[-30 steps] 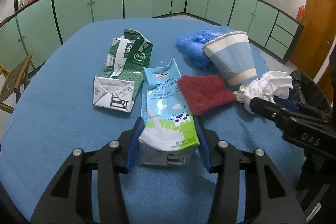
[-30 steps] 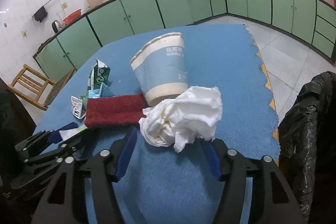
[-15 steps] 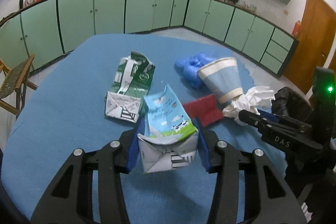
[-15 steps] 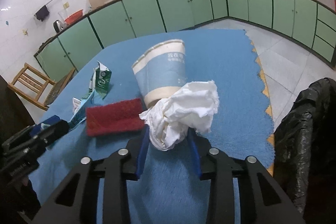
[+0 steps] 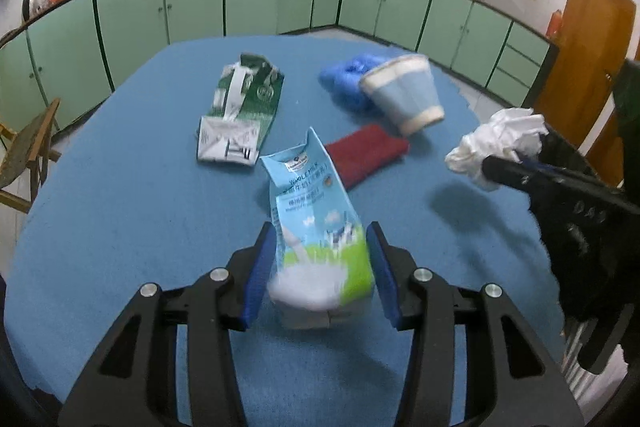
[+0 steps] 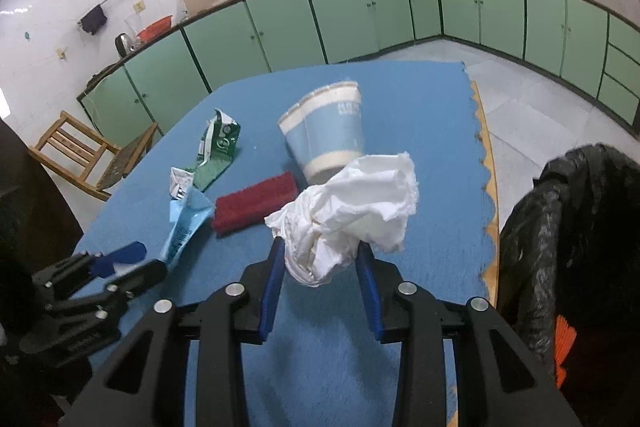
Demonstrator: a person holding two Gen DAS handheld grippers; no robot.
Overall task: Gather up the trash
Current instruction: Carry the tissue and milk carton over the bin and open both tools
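The left gripper (image 5: 320, 259) sits at the bottom centre of the left wrist view, its blue fingers (image 5: 260, 269) pressed against both sides of a light blue milk carton (image 5: 316, 223), which tilts up off the blue tabletop (image 5: 120, 211); the carton's lower end is blurred. In the right wrist view the right gripper (image 6: 320, 267) occupies the bottom centre, fingers (image 6: 272, 283) clamped on a crumpled white tissue (image 6: 352, 211) held above the tabletop (image 6: 440, 227).

Left on the cloth, in the left wrist view: a flattened green carton (image 5: 240, 115) in the upper middle, a red scouring pad (image 5: 366, 153) just right of centre, a paper cup (image 5: 404, 91) lying on its side above the pad, and a bunch of blue plastic (image 5: 344, 83) touching the cup's left side. The tissue (image 5: 496, 143) shows at the right of this frame, gripped by the other tool.

A black trash bag (image 6: 560, 247) stands at the right edge of the right wrist view, beside the tabletop's edge. A wooden chair (image 6: 84, 155) stands at the left.
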